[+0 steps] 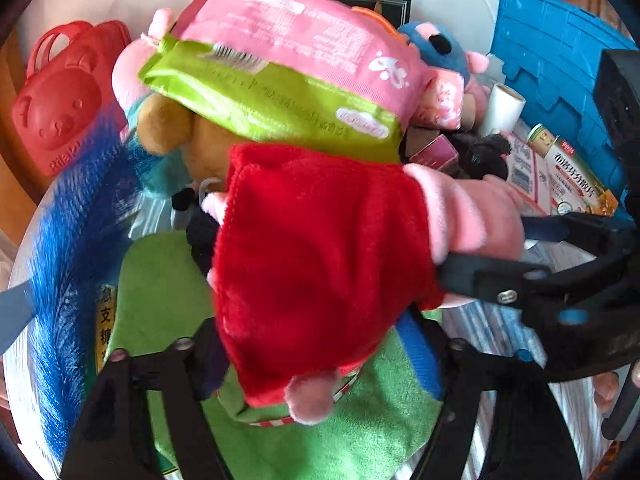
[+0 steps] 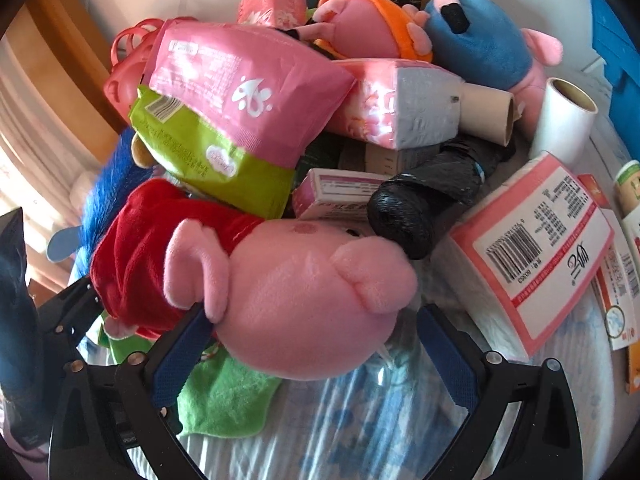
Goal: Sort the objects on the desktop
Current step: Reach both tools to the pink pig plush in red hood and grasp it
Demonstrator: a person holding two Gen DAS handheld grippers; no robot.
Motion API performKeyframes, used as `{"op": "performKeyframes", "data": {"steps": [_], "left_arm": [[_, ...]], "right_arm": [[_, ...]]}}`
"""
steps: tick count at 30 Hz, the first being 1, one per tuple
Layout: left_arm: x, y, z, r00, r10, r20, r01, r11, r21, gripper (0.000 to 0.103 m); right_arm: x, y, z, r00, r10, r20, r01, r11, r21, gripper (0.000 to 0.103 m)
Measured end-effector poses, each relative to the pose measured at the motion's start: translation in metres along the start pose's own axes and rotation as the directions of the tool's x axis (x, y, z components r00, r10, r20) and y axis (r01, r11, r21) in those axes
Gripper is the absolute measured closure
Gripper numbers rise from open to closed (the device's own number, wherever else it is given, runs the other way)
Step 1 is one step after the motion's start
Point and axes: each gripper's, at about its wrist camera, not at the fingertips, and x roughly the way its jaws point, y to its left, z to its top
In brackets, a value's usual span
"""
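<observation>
A pink pig plush in a red dress [image 1: 320, 256] lies on top of a pile of things; its head [image 2: 304, 300] fills the middle of the right wrist view. My left gripper [image 1: 320, 352] stands open around the plush's red dress. My right gripper [image 2: 312, 344] stands open around the pig's head, its left blue pad [image 2: 180, 356] touching the ear side. It also shows in the left wrist view [image 1: 500, 264] at the right. A pink and green wipes pack [image 1: 280, 68] lies just behind the plush.
A green towel [image 1: 352, 432] lies under the plush. A blue feather duster [image 1: 76, 248] is at left, a red bear-shaped case [image 1: 60, 100] behind it. More plush pigs [image 2: 480, 40], tissue packs [image 2: 532, 248], paper rolls [image 2: 564, 120], a black object [image 2: 420, 204] and a blue crate [image 1: 560, 60] crowd the right.
</observation>
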Motion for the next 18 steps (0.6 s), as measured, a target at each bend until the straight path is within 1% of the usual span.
{"op": "performKeyframes", "data": {"steps": [1,3,5,8,12,15,18], "left_arm": [[-0.002,0.0,0.0,1.0,-0.003,0.005,0.003,1.0,0.0,0.038],[-0.006,0.001,-0.002,1.0,-0.006,0.012,0.006,1.0,-0.006,0.043],[-0.015,0.0,-0.003,1.0,-0.009,0.027,0.009,1.0,-0.005,0.044],[-0.033,-0.001,-0.005,0.998,-0.005,0.065,0.005,1.0,0.003,0.044],[-0.062,-0.006,-0.003,0.992,-0.001,0.126,0.001,1.0,0.005,0.044],[-0.09,-0.012,-0.002,0.982,0.001,0.189,-0.004,1.0,0.016,0.043],[-0.123,-0.018,0.0,0.964,-0.007,0.266,0.0,1.0,0.026,0.043]], "right_arm": [[-0.001,0.005,-0.001,1.0,0.006,0.001,-0.006,1.0,-0.014,0.017],[-0.005,0.012,-0.002,0.999,-0.03,0.015,0.03,0.999,-0.04,0.022],[-0.01,0.014,-0.003,0.999,-0.034,0.021,0.034,0.999,-0.037,0.025],[-0.025,0.018,-0.006,0.998,-0.029,0.048,0.031,0.999,-0.041,0.026],[-0.054,0.03,-0.009,0.994,-0.03,0.106,0.036,0.998,-0.058,0.026],[-0.079,0.038,-0.012,0.986,-0.034,0.161,0.047,0.996,-0.078,0.026],[-0.117,0.05,-0.014,0.971,-0.046,0.235,0.071,0.992,-0.101,0.026]]}}
